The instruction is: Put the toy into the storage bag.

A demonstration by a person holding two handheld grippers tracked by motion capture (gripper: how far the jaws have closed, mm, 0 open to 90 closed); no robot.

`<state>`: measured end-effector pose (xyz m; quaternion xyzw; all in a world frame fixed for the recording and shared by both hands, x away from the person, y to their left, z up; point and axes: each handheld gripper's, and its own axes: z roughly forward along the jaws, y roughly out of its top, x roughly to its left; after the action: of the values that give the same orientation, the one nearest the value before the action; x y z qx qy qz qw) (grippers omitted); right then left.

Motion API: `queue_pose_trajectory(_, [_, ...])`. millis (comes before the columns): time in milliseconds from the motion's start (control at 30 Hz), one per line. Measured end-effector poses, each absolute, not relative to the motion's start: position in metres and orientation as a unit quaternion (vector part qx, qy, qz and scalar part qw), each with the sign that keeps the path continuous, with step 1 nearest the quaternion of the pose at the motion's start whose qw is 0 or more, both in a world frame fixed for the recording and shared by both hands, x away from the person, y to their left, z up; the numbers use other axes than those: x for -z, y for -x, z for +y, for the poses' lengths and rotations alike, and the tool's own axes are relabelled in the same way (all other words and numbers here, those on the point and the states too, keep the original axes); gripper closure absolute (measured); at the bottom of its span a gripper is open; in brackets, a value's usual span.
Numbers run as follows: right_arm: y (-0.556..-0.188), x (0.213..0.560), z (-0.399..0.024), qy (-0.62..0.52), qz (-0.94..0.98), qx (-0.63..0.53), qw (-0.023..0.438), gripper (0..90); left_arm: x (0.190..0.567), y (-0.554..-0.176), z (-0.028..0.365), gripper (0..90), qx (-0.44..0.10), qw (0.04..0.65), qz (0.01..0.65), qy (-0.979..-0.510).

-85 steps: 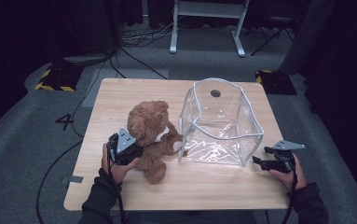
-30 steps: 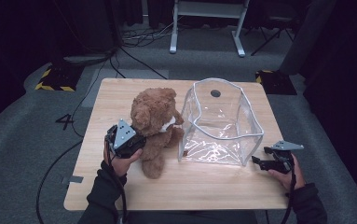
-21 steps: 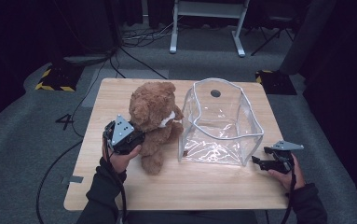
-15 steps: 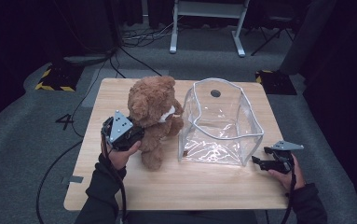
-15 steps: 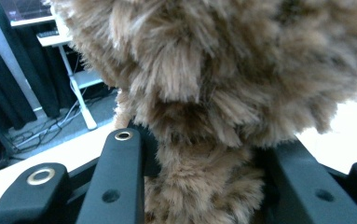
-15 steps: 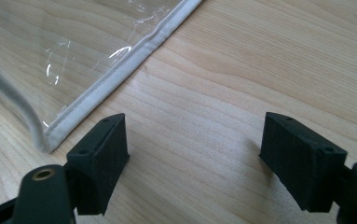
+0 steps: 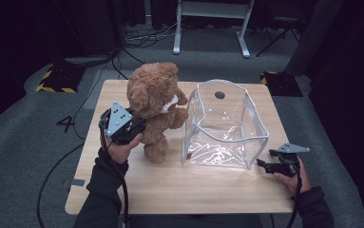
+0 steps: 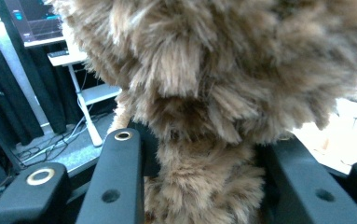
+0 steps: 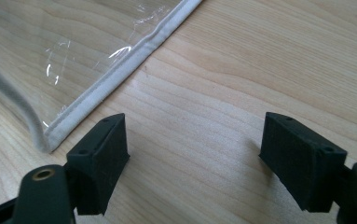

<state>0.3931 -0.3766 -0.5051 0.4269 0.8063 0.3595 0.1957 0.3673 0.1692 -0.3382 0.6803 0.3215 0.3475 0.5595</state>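
Brown plush fills the space between the jaws of the left gripper (image 7: 131, 127), which is clamped on the teddy bear (image 7: 155, 110) around its back, the fur bulging over both black fingers (image 8: 120, 182) in the left gripper view. From the high view the bear stands upright just right of that gripper, one foot down on the wooden table (image 7: 179, 190), its paw reaching toward the clear plastic bag (image 7: 225, 126) beside it. That bag stands open-topped with nothing visible inside. Over at the bag's far corner, the right gripper (image 7: 275, 166) rests low by the table edge; the right gripper view shows its jaws spread wide over bare wood, gripping nothing, the bag's white-trimmed edge (image 9: 120, 79) just ahead of its left jaw.
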Motion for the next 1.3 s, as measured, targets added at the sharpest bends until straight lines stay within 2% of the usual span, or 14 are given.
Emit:
queue_pose_trajectory(567, [-0.393,0.505,-0.377,-0.427,0.806,-0.359,0.196,22.6,0.314,-0.378,0.164,64.4,-0.361,0.566,0.309,-0.674])
queue_pose_trajectory(967, [-0.393,0.505,-0.377,-0.427,0.806,-0.359,0.196,22.6,0.308,-0.398,0.162,64.3,-0.349,0.584,0.317,-0.661])
queue_pose_trajectory(1300, [-0.393,0.505,-0.377,-0.428,0.806,-0.359,0.196,22.6,0.289,-0.403,0.165,64.4,-0.349,0.600,0.316,-0.647])
